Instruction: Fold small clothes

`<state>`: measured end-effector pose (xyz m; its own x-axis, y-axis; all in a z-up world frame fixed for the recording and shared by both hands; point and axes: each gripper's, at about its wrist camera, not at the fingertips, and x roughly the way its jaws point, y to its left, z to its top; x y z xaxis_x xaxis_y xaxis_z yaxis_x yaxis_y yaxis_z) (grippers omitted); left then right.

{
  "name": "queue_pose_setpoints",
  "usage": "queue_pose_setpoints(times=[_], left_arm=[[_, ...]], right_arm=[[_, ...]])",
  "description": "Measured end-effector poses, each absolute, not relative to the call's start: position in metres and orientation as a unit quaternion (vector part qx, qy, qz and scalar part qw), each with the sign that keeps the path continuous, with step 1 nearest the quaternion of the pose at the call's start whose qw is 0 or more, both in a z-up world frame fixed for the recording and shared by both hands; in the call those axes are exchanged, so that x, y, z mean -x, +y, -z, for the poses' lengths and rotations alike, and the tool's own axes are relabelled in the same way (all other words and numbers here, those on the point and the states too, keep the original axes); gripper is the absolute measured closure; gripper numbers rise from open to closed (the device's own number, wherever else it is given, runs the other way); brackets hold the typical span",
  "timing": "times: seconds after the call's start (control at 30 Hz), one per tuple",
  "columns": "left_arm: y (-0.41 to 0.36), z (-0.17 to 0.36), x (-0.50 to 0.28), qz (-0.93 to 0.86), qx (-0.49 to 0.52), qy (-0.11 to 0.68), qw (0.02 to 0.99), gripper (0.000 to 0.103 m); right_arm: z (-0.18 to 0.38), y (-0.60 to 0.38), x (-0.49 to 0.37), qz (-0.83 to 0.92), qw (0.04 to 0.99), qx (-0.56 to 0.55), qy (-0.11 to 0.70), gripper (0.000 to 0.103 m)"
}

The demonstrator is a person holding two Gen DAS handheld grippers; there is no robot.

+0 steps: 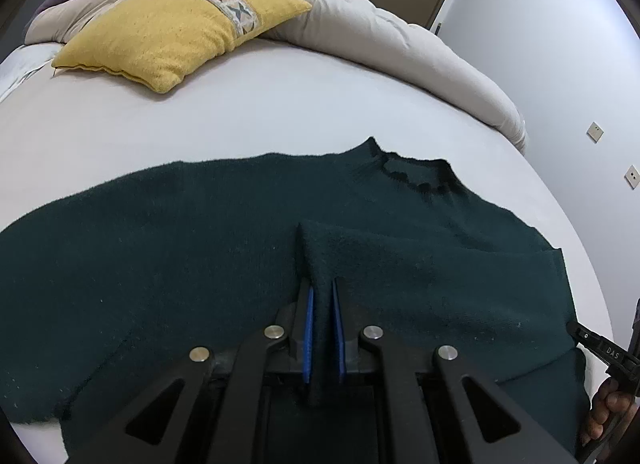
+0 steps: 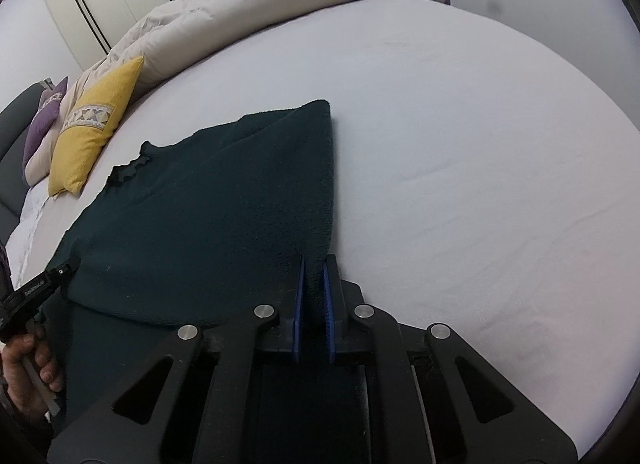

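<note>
Lying flat, dark green sweater (image 1: 200, 248) (fuzzy knit), right side folded over

Left gripper (image 1: 322, 288): jaws nearly closed, blue pads (image 1: 307, 324) pinching a raised fold of the dark green sweater (image 1: 160, 248). Right gripper (image 2: 314, 268): same, pads (image 2: 298, 304) clamped on the sweater's right edge. Both low over the sweater, pointing toward its collar. Left hand (image 2: 28, 368) wraps its gripper's handle.

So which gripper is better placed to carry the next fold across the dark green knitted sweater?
Probably the right gripper: it pinches the sweater's outer edge beside bare bed sheet; the left gripper clamps a mid-body ridge.
</note>
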<state>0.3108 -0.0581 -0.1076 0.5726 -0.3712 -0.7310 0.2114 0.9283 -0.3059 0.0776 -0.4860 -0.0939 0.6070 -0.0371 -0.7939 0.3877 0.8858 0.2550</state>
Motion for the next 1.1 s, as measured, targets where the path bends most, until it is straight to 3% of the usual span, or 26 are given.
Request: queue_pose_setpoints(times=[0.13,0.17,0.2,0.27,0.33,0.43,0.5,0.77,0.87,0.93,1.0,1.03,1.07,1.1], left_arm=[[-0.058,0.101,-0.314,0.171,0.086,0.426,0.884,0.093],[-0.06,0.103,-0.314,0.171,0.08,0.43,0.883,0.093],[-0.061,0.106,-0.313,0.17,0.075,0.433,0.882,0.093],[-0.059,0.112,-0.311,0.17,0.076,0.433,0.882,0.091],[-0.055,0.113,-0.31,0.17,0.088,0.433,0.881,0.09],[-0.053,0.112,-0.303,0.168,0.088,0.429,0.883,0.091],[-0.051,0.112,-0.3,0.166,0.087,0.428,0.884,0.092],[-0.044,0.118,-0.3,0.167,0.113,0.43,0.88,0.092],[-0.04,0.115,-0.3,0.172,0.122,0.44,0.873,0.089],[-0.032,0.104,-0.287,0.172,0.117,0.436,0.875,0.082],[-0.018,0.09,-0.27,0.164,0.115,0.418,0.886,0.059],[-0.004,0.083,-0.259,0.157,0.122,0.408,0.891,0.053],[0.018,0.075,-0.245,0.142,0.134,0.395,0.898,0.045],[0.037,0.07,-0.236,0.129,0.143,0.387,0.902,0.044]], right_arm=[[0.073,-0.476,-0.079,0.112,0.877,-0.186,0.427,0.086],[0.067,-0.48,-0.08,0.115,0.88,-0.194,0.419,0.074],[0.061,-0.485,-0.083,0.12,0.883,-0.205,0.405,0.053],[0.053,-0.494,-0.095,0.129,0.888,-0.226,0.379,0.044],[0.062,-0.497,-0.119,0.127,0.879,-0.219,0.404,0.044],[0.092,-0.504,-0.151,0.137,0.856,-0.21,0.453,0.062],[0.088,-0.5,-0.159,0.145,0.864,-0.174,0.45,0.093],[0.099,-0.5,-0.158,0.166,0.875,-0.178,0.42,0.098],[0.098,-0.501,-0.164,0.162,0.875,-0.183,0.419,0.094],[0.084,-0.5,-0.157,0.177,0.867,-0.192,0.424,0.081],[0.06,-0.492,-0.136,0.178,0.881,-0.206,0.387,0.07],[0.052,-0.483,-0.123,0.177,0.888,-0.208,0.37,0.061],[0.041,-0.471,-0.11,0.175,0.895,-0.211,0.352,0.037],[0.034,-0.458,-0.099,0.164,0.902,-0.212,0.337,0.024]])
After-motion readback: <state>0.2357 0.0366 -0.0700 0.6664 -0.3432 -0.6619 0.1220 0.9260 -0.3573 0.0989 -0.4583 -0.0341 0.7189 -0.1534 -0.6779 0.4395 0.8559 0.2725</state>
